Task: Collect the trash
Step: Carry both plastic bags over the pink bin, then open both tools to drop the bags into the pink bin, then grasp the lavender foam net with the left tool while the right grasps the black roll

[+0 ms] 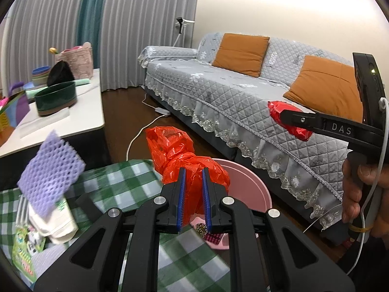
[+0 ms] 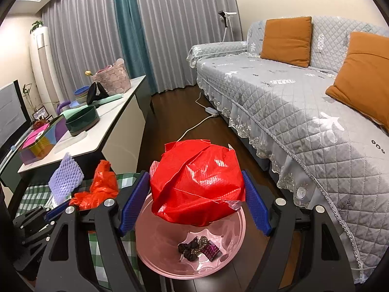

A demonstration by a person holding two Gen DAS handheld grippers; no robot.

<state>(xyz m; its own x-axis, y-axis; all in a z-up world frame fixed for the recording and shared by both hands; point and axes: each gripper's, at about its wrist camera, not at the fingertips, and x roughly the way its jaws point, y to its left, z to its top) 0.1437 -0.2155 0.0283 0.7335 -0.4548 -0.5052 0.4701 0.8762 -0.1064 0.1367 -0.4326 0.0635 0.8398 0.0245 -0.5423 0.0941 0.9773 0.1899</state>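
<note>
Nearest our lens, the left hand-held gripper (image 1: pixel 194 177) had its blue pads pinched narrowly on a crumpled orange plastic bag (image 1: pixel 180 150). The bag stood up toward twelve o'clock, over the near rim of the pink bin (image 1: pixel 245 182). At three o'clock we saw the other tool's arm, lettered "DAS" (image 1: pixel 341 129). The right hand-held gripper (image 2: pixel 197 192) stood wide, its pads clasping a crushed red foil wrapper (image 2: pixel 197 182) directly above the bin (image 2: pixel 150 243), where dark scraps (image 2: pixel 198 247) lay at the bottom. A purple foam net (image 1: pixel 51 170) sat at nine o'clock on the green checked cloth (image 1: pixel 116 182). The white counter (image 1: pixel 80 112) carried a dark green tub (image 1: pixel 56 97); its packets' print was unreadable.
</note>
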